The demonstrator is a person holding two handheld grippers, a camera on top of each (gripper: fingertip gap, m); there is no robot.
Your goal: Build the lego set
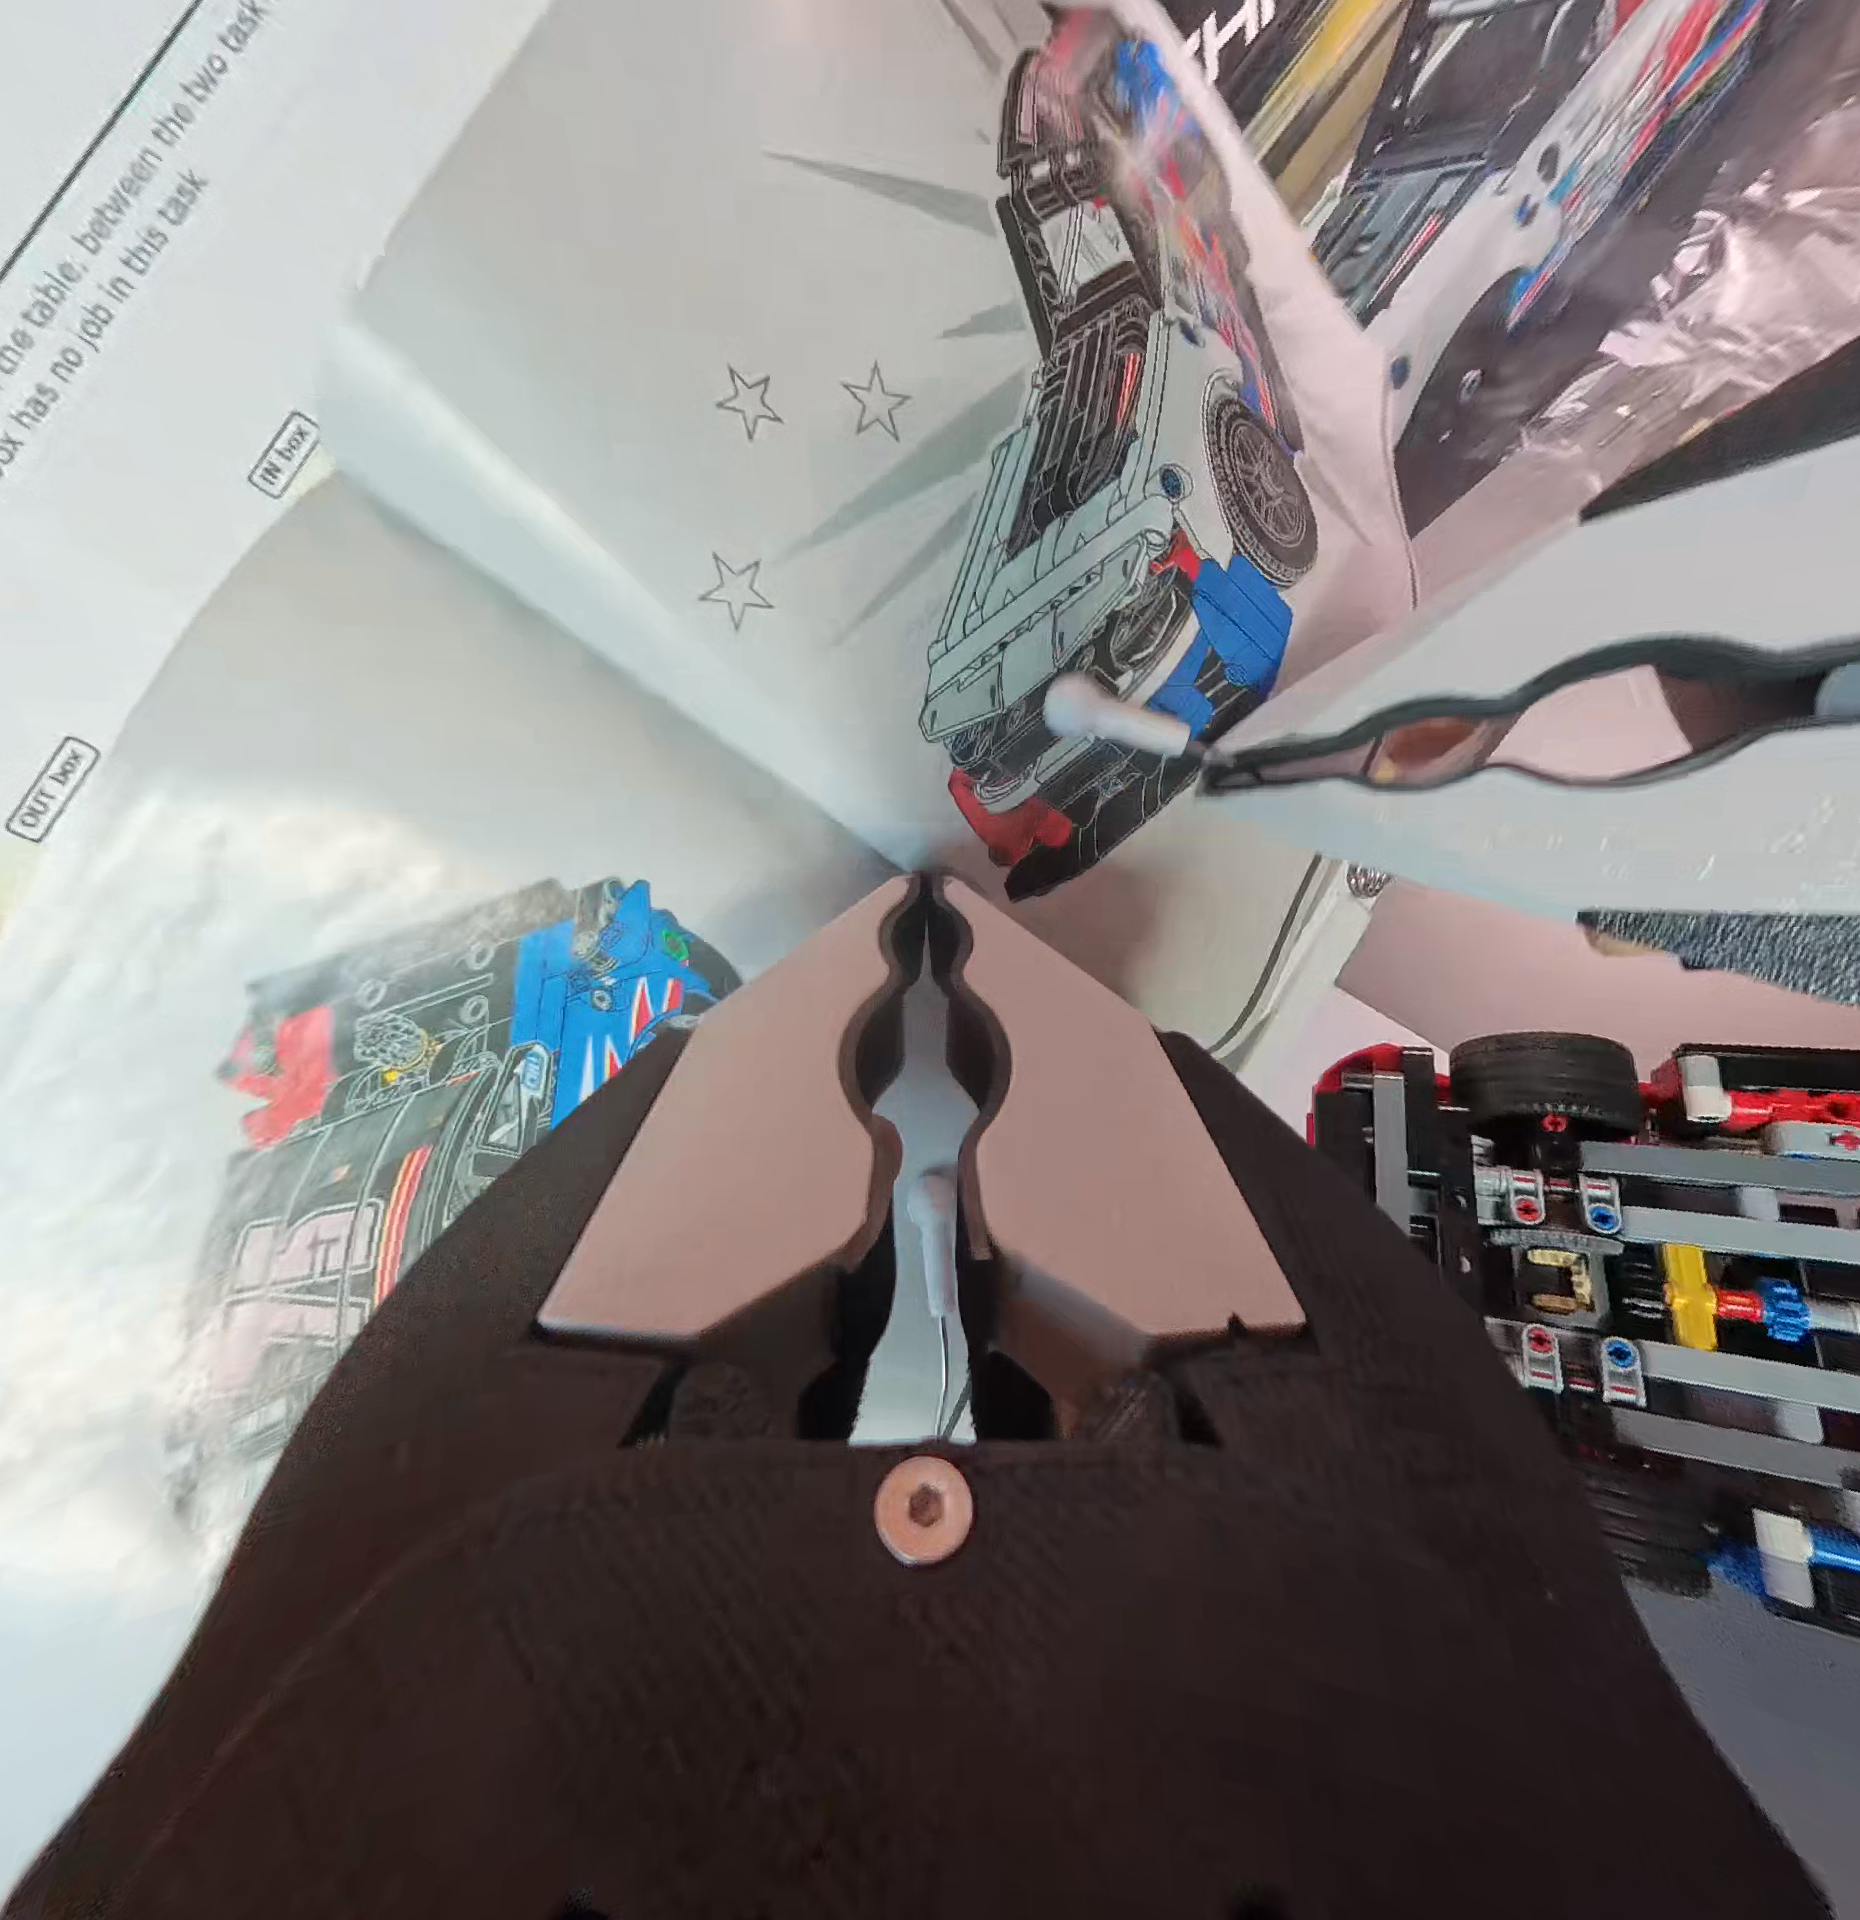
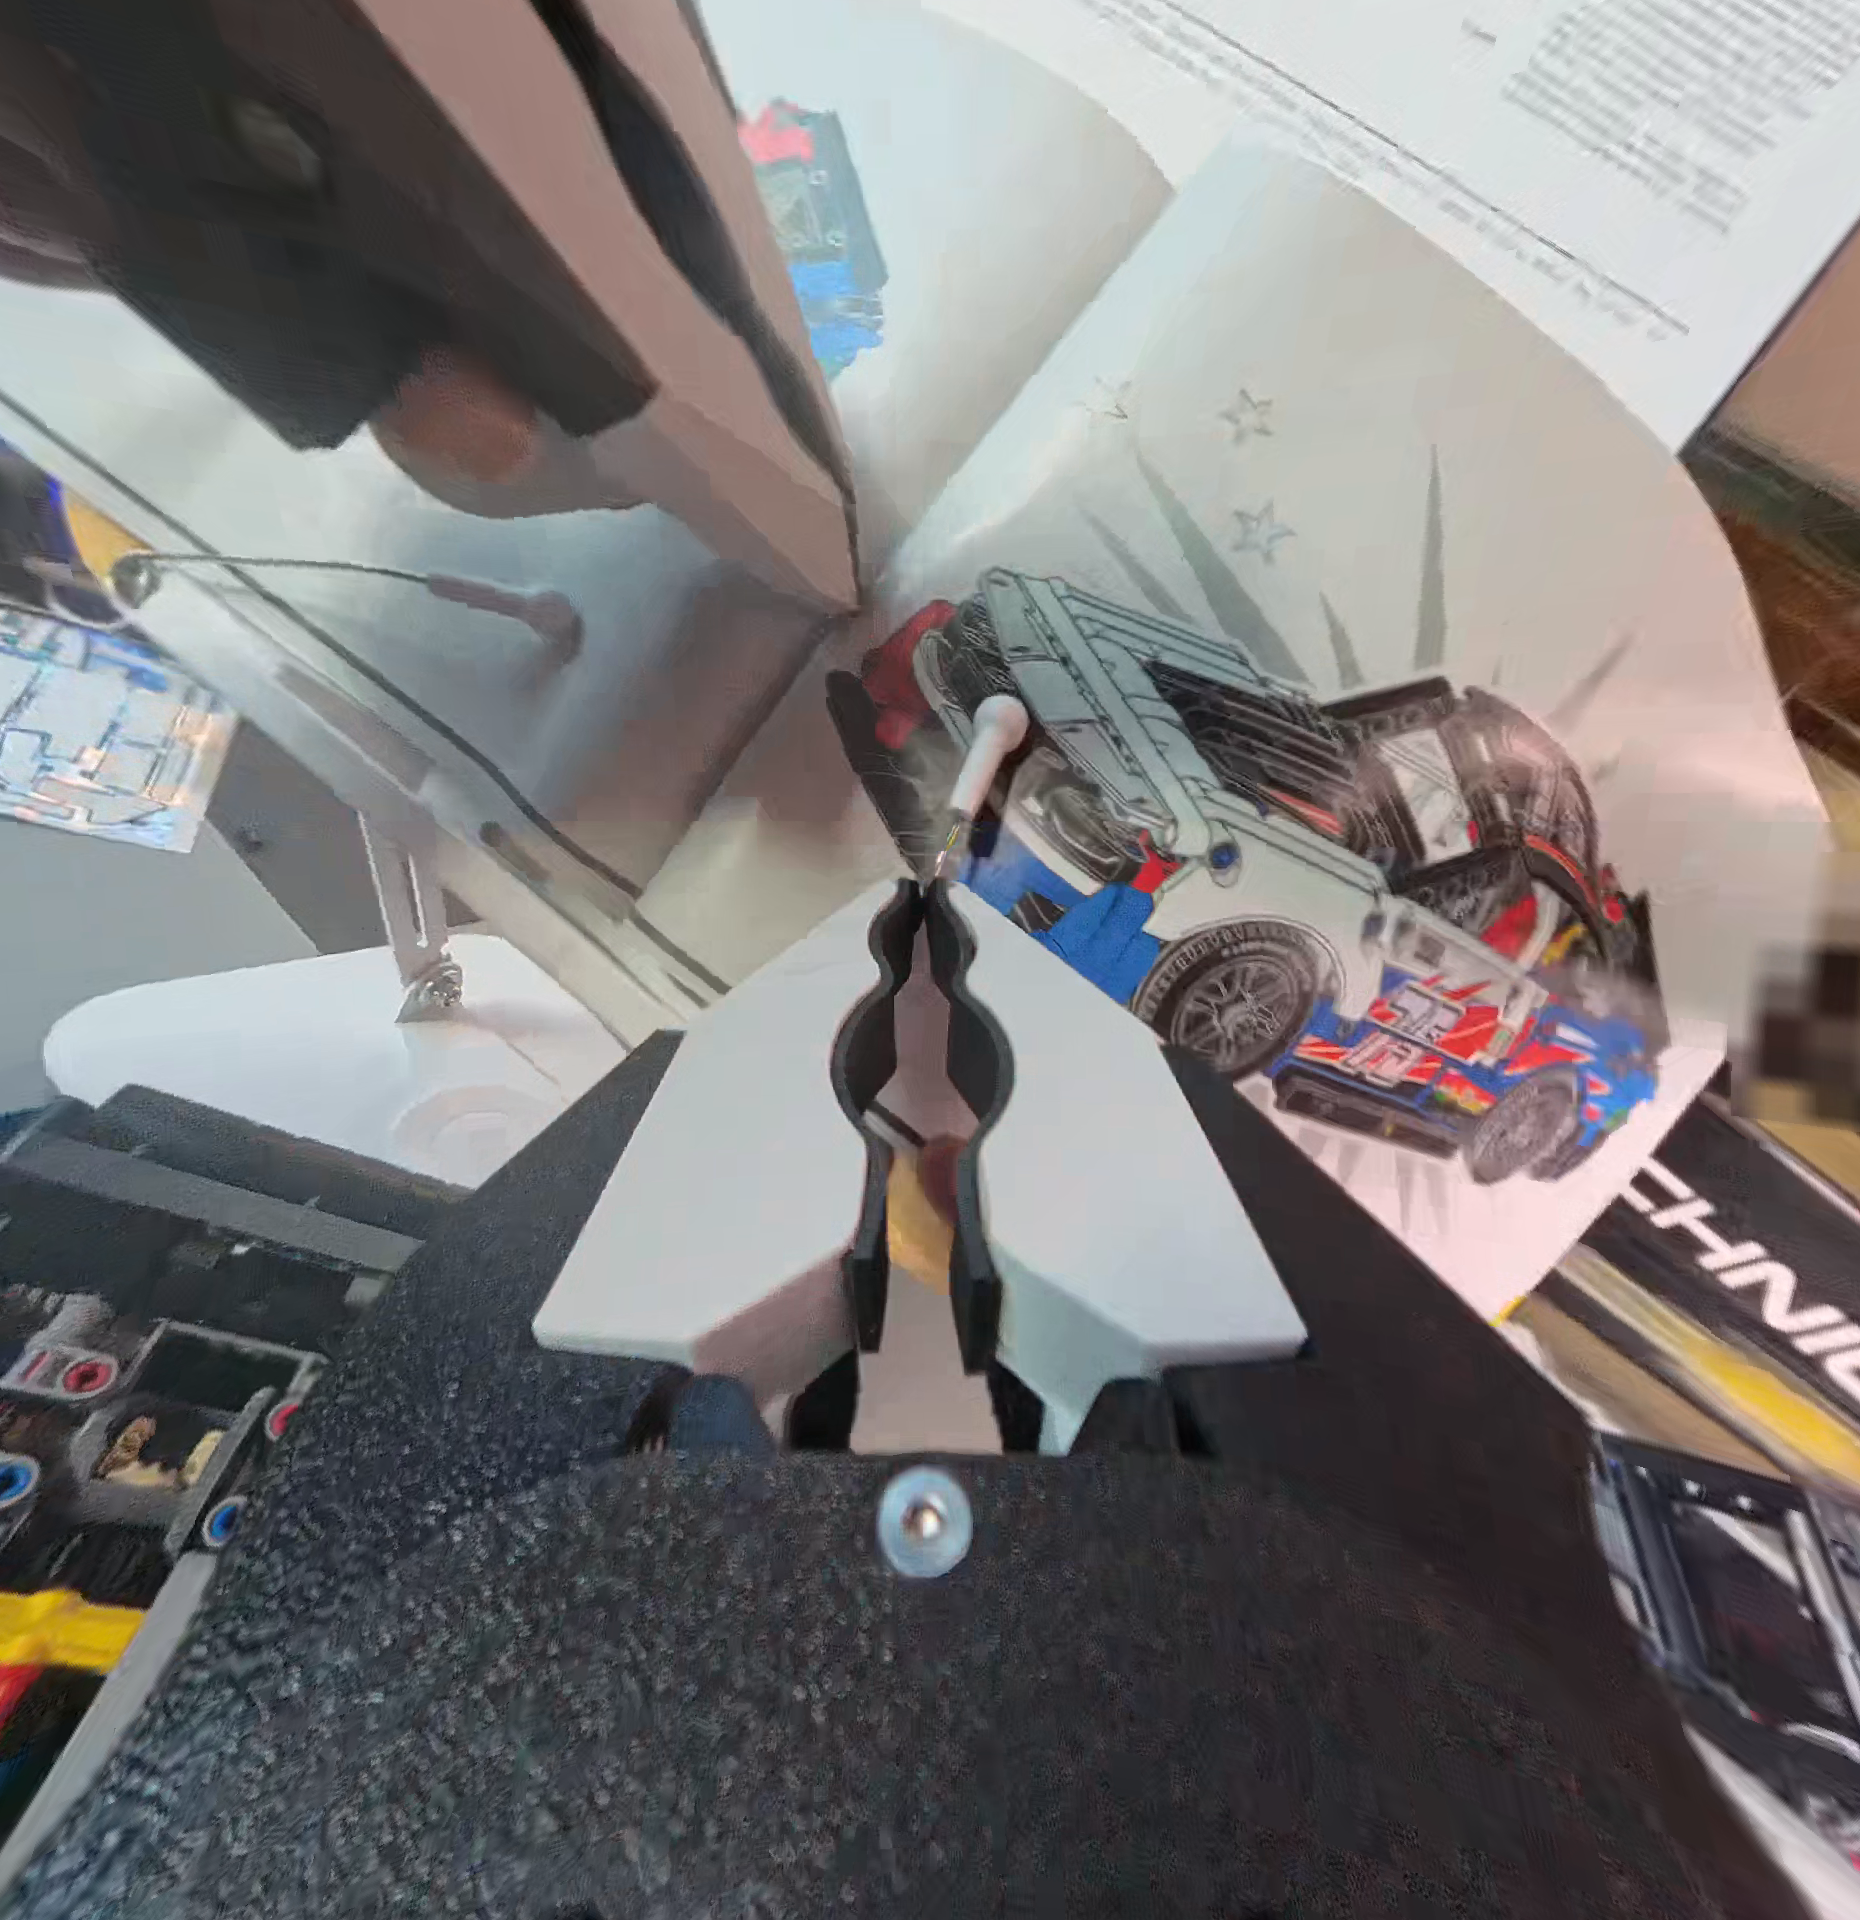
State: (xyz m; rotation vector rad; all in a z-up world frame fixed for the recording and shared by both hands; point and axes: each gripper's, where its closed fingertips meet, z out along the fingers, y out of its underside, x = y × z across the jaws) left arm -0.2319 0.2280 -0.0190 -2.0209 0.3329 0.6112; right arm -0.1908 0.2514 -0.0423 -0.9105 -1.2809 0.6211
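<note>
An open instruction booklet (image 1: 614,436) with a drawing of a white, blue and red car lies in front of both grippers; it also shows in the right wrist view (image 2: 1269,499). My left gripper (image 1: 921,888) is shut, its tips at the booklet's lower edge by the fold; I cannot tell if it pinches paper. A small white piece on a thin wire (image 1: 931,1236) shows in the gap between its fingers. My right gripper (image 2: 921,894) is shut on the thin end of a small white peg (image 2: 983,753) held over the car drawing. The half-built car chassis (image 1: 1653,1299) lies at the right.
The set's box (image 1: 1591,239) stands behind the booklet at the right. A printed paper sheet (image 1: 105,312) lies under the booklet. A sticker sheet (image 2: 74,727) and a white stand base with a bracket (image 2: 282,1039) are at the left of the right wrist view.
</note>
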